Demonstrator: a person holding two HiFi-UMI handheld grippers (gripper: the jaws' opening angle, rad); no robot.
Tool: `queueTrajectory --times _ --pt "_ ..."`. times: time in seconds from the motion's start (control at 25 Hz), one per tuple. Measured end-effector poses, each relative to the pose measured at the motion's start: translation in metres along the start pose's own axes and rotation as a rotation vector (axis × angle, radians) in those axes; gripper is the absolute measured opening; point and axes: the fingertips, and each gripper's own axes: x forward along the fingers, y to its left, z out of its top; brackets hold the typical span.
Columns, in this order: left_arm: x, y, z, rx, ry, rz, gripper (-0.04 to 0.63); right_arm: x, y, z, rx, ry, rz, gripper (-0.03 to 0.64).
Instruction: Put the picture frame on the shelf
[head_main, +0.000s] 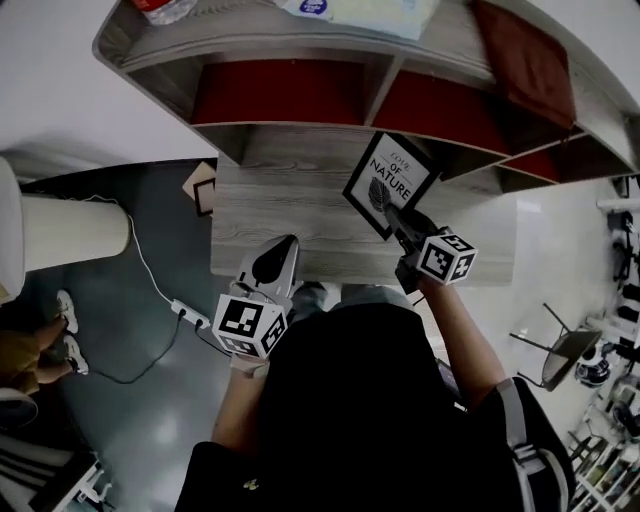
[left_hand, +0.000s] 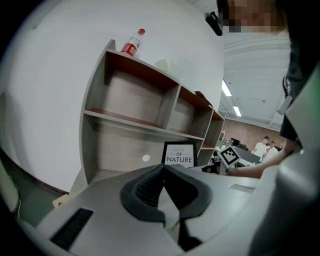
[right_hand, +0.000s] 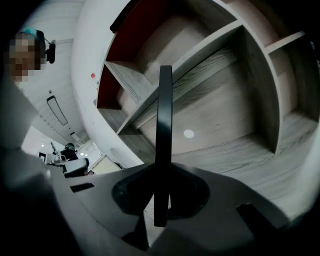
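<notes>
Frame (head_main: 390, 183), print "OF NATURE", clamped in right gripper (head_main: 408, 232) over shelf (head_main: 290, 205) base, bare board alongside, left gripper (head_main: 272, 262) closed, empty

Black top (head_main: 340, 400) — short-sleeved, it seems — with a grey strap (head_main: 515, 425) on the right. The left gripper (head_main: 288, 242) has a pale grey shell and dark ribbed pads (left_hand: 145, 190); it and the right gripper (head_main: 393, 213) each bear a white cube (head_main: 248, 325) with black square markers.
</notes>
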Motion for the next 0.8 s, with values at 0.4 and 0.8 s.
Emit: queueTrajectory --times 0.4,0.8 --pt "-0.026 0.003 -0.020 -0.065 0.000 0.229 0.009 0.068 -0.041 0.002 -0.179 0.141 0.094 0.029" --pt "-0.049 -0.008 -0.043 -0.116 -0.008 0.374 0.009 0.118 -0.081 -0.020 -0.286 0.246 0.146 0.029"
